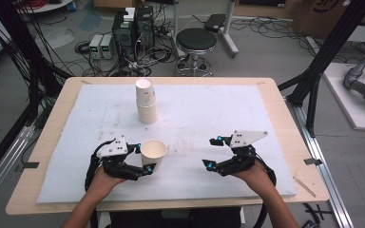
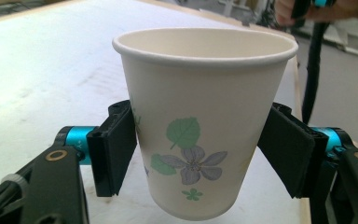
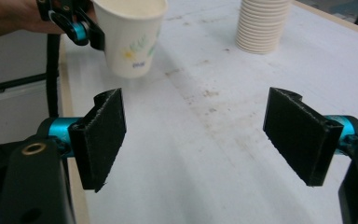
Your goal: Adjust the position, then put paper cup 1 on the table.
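Observation:
A white paper cup with a printed flower and leaves stands upright between the jaws of my left gripper near the front left of the white mat. In the left gripper view the two black pads lie against the cup's sides, and its rim stays round. I cannot tell whether its base rests on the mat. My right gripper is at the front right, open, with only bare mat between its pads. From there the cup shows at the upper left.
A stack of nested paper cups stands at the back middle of the mat, also visible as the stack ahead of the right gripper. The mat covers a wooden table. A stool and cables lie beyond.

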### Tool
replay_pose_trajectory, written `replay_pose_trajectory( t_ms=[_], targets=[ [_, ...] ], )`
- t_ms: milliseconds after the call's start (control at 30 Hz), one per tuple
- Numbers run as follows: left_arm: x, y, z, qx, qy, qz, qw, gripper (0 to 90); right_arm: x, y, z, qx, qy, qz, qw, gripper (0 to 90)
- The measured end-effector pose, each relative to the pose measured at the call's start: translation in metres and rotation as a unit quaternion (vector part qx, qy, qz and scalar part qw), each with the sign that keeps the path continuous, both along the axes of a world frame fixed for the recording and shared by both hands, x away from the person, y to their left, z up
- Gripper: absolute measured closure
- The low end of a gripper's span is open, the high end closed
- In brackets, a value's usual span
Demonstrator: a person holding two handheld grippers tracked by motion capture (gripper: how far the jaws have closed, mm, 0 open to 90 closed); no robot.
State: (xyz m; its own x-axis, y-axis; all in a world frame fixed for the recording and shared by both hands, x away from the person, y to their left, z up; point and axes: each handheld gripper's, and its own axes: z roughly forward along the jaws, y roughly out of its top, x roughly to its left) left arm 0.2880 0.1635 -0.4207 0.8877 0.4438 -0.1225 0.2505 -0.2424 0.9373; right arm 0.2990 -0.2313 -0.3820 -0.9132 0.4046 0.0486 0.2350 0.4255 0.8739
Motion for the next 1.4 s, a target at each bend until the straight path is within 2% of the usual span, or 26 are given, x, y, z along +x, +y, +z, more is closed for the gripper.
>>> replay_pose_trajectory(
  t_ms=[267, 567, 700, 800, 1400],
  targets=[
    [-0.001, 0.018, 0.001, -0.029, -0.022, 0.049, 0.9981, 29.0, -0.003, -0.027, -0.015, 0.006, -0.007, -0.066, 0.9978, 21.8],
    [-0.004, 0.041, 0.005, -0.053, -0.058, 0.109, 0.9910, 28.8, -0.007, -0.055, -0.027, 0.003, -0.013, -0.127, 0.9919, 21.9],
    [-0.006, 0.047, 0.007, -0.049, -0.071, 0.124, 0.9885, 28.7, -0.009, -0.061, -0.028, 0.006, -0.013, -0.139, 0.9903, 21.9],
    [-0.007, 0.052, 0.008, -0.053, -0.078, 0.136, 0.9862, 28.8, -0.009, -0.063, -0.029, 0.007, -0.015, -0.145, 0.9894, 21.9],
    [-0.006, 0.071, 0.009, -0.069, -0.085, 0.180, 0.9777, 29.1, -0.012, -0.067, -0.027, 0.013, -0.018, -0.152, 0.9881, 21.9]
  ],
)
